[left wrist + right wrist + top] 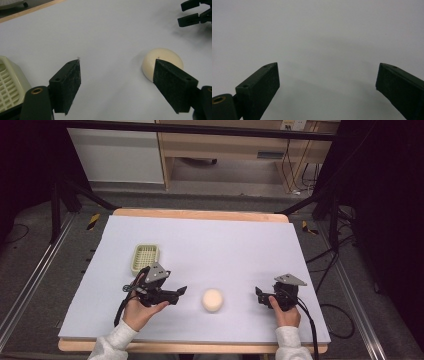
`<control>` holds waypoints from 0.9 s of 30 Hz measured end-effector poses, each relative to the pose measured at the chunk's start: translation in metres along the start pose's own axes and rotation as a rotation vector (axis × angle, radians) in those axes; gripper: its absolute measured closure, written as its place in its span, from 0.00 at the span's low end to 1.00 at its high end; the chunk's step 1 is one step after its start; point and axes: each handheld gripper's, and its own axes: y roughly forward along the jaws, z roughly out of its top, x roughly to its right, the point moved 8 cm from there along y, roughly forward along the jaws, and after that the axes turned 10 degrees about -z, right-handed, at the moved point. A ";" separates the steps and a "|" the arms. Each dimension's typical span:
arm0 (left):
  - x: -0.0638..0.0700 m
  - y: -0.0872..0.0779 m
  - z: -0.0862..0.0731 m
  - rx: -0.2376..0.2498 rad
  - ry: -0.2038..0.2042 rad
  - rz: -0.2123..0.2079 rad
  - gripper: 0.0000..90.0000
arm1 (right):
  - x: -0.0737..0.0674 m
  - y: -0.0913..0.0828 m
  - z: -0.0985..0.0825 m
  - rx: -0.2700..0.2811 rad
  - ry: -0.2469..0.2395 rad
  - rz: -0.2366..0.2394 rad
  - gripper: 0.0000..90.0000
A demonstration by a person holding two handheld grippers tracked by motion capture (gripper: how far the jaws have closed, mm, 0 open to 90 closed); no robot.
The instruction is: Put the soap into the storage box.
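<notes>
A cream round soap-like puck [212, 300] lies on the white table [210, 245] between my two grippers. My left gripper [181, 291] is open a short way to its left and points at it. In the left gripper view the puck [160, 60] lies just beyond the right jaw, partly hidden by it, with nothing between the jaws of that gripper [117, 75]. My right gripper [259, 295] stands open to the right of the puck. In the right gripper view that gripper [328, 75] has only bare white table between its jaws.
A pale green slotted tray [145, 257] sits behind my left hand; its corner [10, 82] is at the left of the left gripper view. The right gripper's jaws [193, 12] appear at the top right there. The table's wooden edge [200, 214] runs along the back.
</notes>
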 end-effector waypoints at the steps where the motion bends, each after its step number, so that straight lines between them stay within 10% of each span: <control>1: 0.001 0.001 0.000 -0.001 0.001 -0.001 0.24 | 0.000 0.000 0.000 0.001 -0.002 -0.003 0.06; 27: 0.031 0.031 0.010 -0.042 0.046 -0.071 0.22 | 0.001 0.000 0.000 0.000 -0.003 -0.009 0.06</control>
